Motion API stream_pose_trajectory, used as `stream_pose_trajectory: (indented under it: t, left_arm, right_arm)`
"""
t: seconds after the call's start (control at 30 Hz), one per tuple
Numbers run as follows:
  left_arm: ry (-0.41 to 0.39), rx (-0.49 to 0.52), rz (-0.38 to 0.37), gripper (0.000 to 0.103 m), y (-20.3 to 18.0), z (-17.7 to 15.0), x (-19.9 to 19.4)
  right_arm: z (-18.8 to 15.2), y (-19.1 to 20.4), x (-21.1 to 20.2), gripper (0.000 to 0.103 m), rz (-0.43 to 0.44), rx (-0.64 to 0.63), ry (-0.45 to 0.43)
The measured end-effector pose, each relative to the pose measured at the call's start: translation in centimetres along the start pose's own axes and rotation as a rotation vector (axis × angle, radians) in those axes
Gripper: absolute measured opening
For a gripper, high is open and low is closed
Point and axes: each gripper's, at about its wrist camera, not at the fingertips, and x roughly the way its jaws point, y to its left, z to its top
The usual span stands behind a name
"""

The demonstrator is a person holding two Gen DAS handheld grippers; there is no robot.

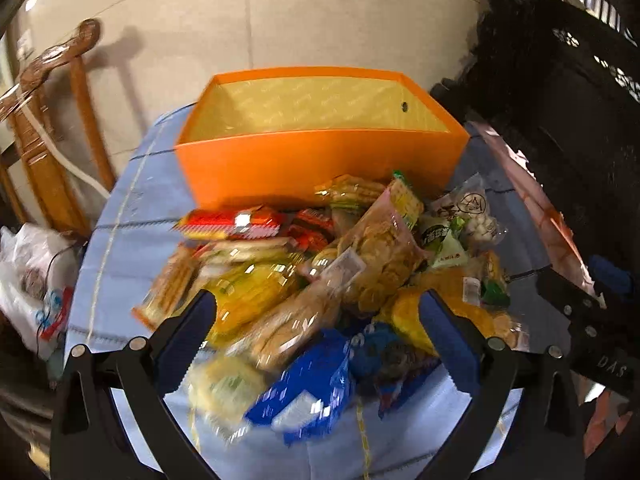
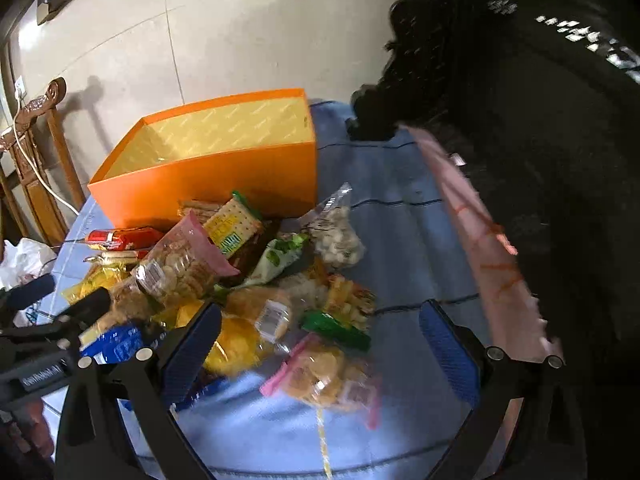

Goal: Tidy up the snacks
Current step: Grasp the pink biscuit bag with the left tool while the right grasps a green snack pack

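Note:
A pile of packaged snacks (image 1: 320,276) lies on a table with a light blue cloth (image 1: 120,248). Behind it stands an empty orange box (image 1: 320,160) with a yellow inside; it also shows in the right wrist view (image 2: 208,184). My left gripper (image 1: 320,336) is open and empty, its fingers spread over a blue cookie pack (image 1: 312,384) and a clear cracker bag (image 1: 296,320). My right gripper (image 2: 320,344) is open and empty above a pink-edged bag of round crackers (image 2: 324,376) and a yellow bag (image 2: 240,344). The pile (image 2: 224,264) stretches left of it.
A wooden chair (image 1: 48,120) stands left of the table, with a white plastic bag (image 1: 36,276) below it. A pink paper bag (image 2: 492,256) lies at the table's right edge beside a dark black mass (image 2: 540,120). A tiled wall (image 1: 280,12) is behind.

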Motion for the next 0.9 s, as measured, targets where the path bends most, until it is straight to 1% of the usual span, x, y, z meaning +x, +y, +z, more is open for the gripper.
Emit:
stream_pose_trajectory:
  t: [0.1, 0.13, 0.17, 0.2, 0.23, 0.27, 0.33, 0.37, 0.4, 0.43, 0.47, 0.5, 0.53, 0.57, 0.6, 0.63, 0.67, 0.7, 0.77, 0.83, 0.87, 0.9]
  left_arm:
    - [-0.009, 0.052, -0.045, 0.099, -0.6, 0.7, 2.8]
    - [-0.009, 0.071, -0.048, 0.099, -0.8, 0.9, 3.8]
    - [0.004, 0.108, -0.051, 0.099, -1.1, 1.2, 5.2]
    - [0.017, 0.132, -0.041, 0.099, -1.4, 1.4, 6.0]
    - [0.023, 0.159, -0.041, 0.099, -1.7, 1.6, 6.9]
    - [0.023, 0.180, -0.054, 0.099, -2.0, 1.6, 7.7]
    - [0.032, 0.218, -0.066, 0.099, -2.6, 1.4, 8.8]
    - [0.012, 0.261, -0.052, 0.099, -3.1, 1.3, 9.0]
    - [0.000, 0.303, -0.057, 0.099, -3.6, 1.2, 8.9]
    - [0.005, 0.345, -0.068, 0.099, -4.2, 1.1, 9.0]
    - [0.006, 0.368, -0.068, 0.099, -4.7, 1.0, 9.1]
    - [0.006, 0.385, -0.068, 0.099, -5.1, 1.0, 9.2]
    - [0.008, 0.397, -0.077, 0.099, -5.3, 1.0, 9.4]
    - [0.013, 0.401, -0.092, 0.094, -5.4, 1.2, 9.5]
    - [0.027, 0.398, -0.121, 0.068, -5.4, 1.4, 9.7]
    - [0.060, 0.384, -0.157, 0.065, -5.3, 1.5, 10.3]
    - [0.079, 0.374, -0.180, 0.063, -5.2, 1.6, 10.6]
    - [0.088, 0.382, -0.210, 0.058, -5.2, 1.7, 10.6]
    - [0.107, 0.374, -0.230, 0.054, -4.9, 1.7, 10.5]
    - [0.125, 0.326, -0.260, 0.050, -4.2, 1.7, 10.2]
    - [0.134, 0.303, -0.277, 0.050, -3.9, 1.5, 9.9]
    - [0.134, 0.295, -0.278, 0.049, -3.7, 1.4, 9.6]
  right_arm:
    - [1.6, 0.2, 3.1, 0.098, 0.057, -0.005, 0.041]
    - [2.4, 0.0, 4.6, 0.098, 0.099, -0.002, 0.056]
    - [3.0, -0.2, 6.1, 0.097, 0.123, 0.013, 0.093]
    - [3.7, -0.7, 7.9, 0.097, 0.178, 0.056, 0.135]
    - [4.1, -0.9, 9.1, 0.097, 0.219, 0.083, 0.158]
    - [4.3, -1.0, 10.5, 0.096, 0.225, 0.099, 0.190]
    - [4.5, -0.4, 12.6, 0.096, 0.234, 0.087, 0.244]
    - [4.4, -0.1, 13.3, 0.096, 0.228, 0.081, 0.260]
    - [4.4, 0.3, 13.9, 0.096, 0.230, 0.076, 0.270]
    - [4.5, 0.6, 14.1, 0.098, 0.235, 0.076, 0.265]
    - [4.6, 0.8, 14.4, 0.097, 0.241, 0.081, 0.261]
    - [4.8, 1.0, 14.7, 0.096, 0.226, 0.091, 0.267]
    - [4.9, 1.0, 14.9, 0.082, 0.197, 0.100, 0.272]
    - [5.0, 0.9, 15.0, 0.050, 0.164, 0.108, 0.275]
    - [4.9, 0.8, 15.0, 0.035, 0.173, 0.118, 0.272]
    - [4.8, 0.7, 15.1, 0.031, 0.204, 0.141, 0.290]
    - [4.7, 0.4, 14.8, 0.030, 0.206, 0.147, 0.314]
    - [4.5, 0.7, 14.4, 0.029, 0.198, 0.136, 0.313]
    - [4.2, 0.9, 13.5, 0.028, 0.193, 0.142, 0.313]
    - [4.0, 1.0, 12.3, 0.025, 0.194, 0.154, 0.306]
    - [3.8, 0.9, 11.8, 0.024, 0.204, 0.175, 0.306]
    - [3.7, 0.7, 11.1, 0.023, 0.225, 0.204, 0.305]
